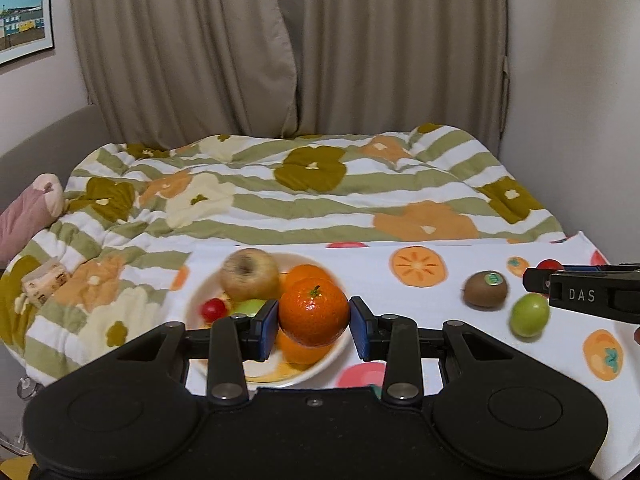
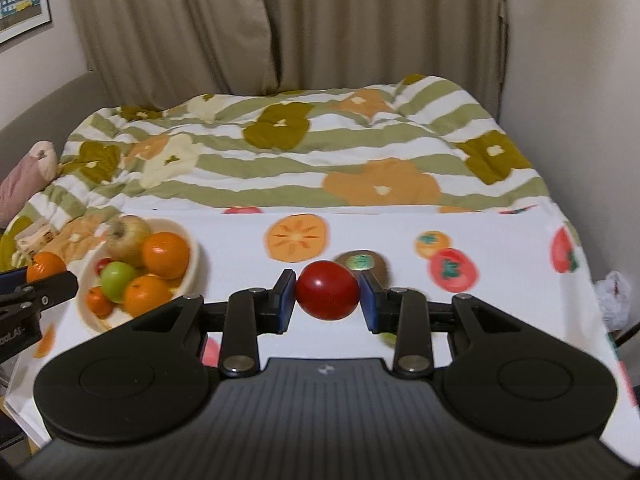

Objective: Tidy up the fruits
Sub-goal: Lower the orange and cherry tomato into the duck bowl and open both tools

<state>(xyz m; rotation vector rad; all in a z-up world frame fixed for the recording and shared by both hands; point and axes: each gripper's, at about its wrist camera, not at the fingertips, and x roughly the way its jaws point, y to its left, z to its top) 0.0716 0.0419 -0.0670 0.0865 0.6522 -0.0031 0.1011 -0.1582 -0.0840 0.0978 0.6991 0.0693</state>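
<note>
My left gripper (image 1: 314, 320) is shut on a mandarin orange (image 1: 314, 312) and holds it just above the white bowl (image 1: 200, 292). The bowl holds a yellow-brown apple (image 1: 250, 274), oranges (image 1: 308, 274), a green fruit and a small red tomato (image 1: 213, 309). My right gripper (image 2: 328, 298) is shut on a red tomato (image 2: 327, 295) above the fruit-print cloth (image 2: 500, 240). A kiwi (image 2: 362, 262) lies just behind it. In the left wrist view the kiwi (image 1: 486, 289) and a green fruit (image 1: 530, 315) lie on the cloth to the right. The bowl (image 2: 188, 272) sits left in the right wrist view.
A striped flower-print duvet (image 1: 312, 196) covers the bed behind the cloth. Beige curtains (image 1: 288, 48) hang at the back. A pink cushion (image 1: 28, 216) and a small printed pack (image 1: 44, 282) lie at the left. A crumpled white bag (image 2: 614, 300) sits off the cloth's right edge.
</note>
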